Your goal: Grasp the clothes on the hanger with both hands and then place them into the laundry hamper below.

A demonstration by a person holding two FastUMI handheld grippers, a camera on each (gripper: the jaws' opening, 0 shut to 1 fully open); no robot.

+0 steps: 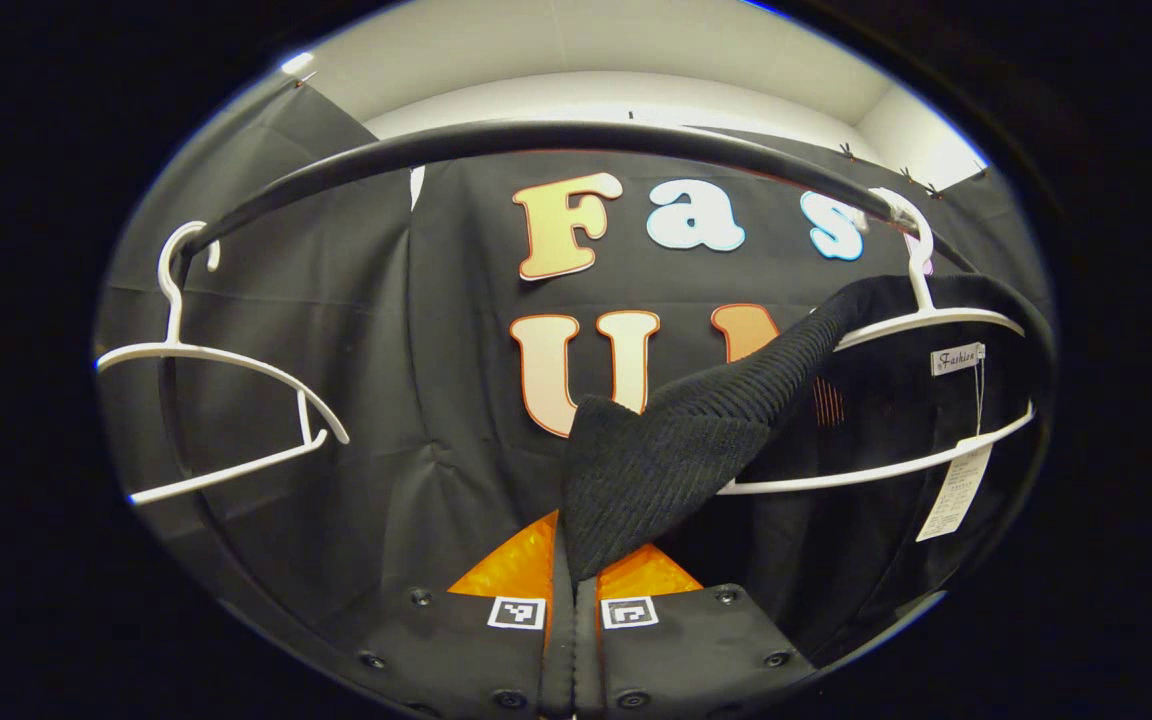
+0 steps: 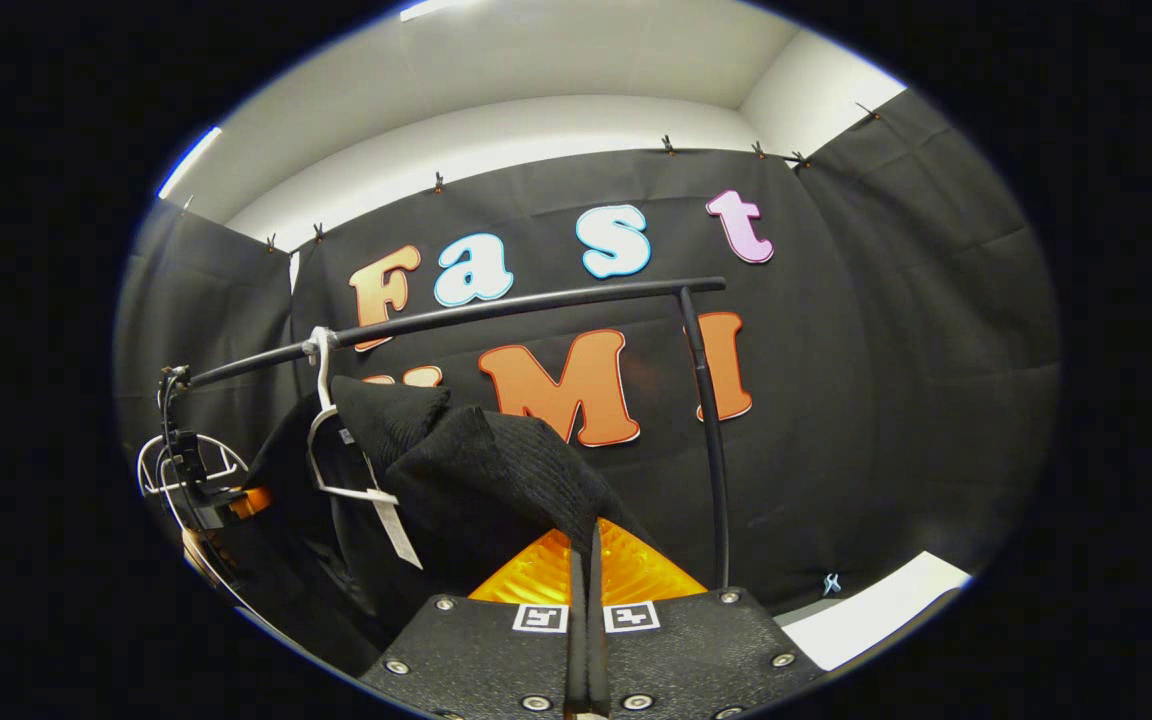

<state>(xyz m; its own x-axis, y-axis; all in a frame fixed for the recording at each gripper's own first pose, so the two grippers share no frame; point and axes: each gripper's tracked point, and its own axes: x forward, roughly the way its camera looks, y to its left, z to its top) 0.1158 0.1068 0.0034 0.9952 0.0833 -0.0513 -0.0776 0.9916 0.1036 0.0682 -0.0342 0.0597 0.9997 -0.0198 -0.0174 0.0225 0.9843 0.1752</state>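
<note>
Black knit garment (image 1: 676,440) was pinched by both left gripper (image 1: 573,590) and right gripper (image 2: 586,590); best lifted evenly toward twelve o'clock off its white hanger (image 1: 921,320).

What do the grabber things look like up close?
Each hand-held gripper, left and right, has a dark, pebbly body with round screws. Near the front sit two small square black-and-white markers, side by side. Behind those is a shiny orange ridged part.

Each gripper (image 1: 573,600) (image 2: 587,600) has a textured black, screw-studded body bearing two square black-and-white markers.
</note>
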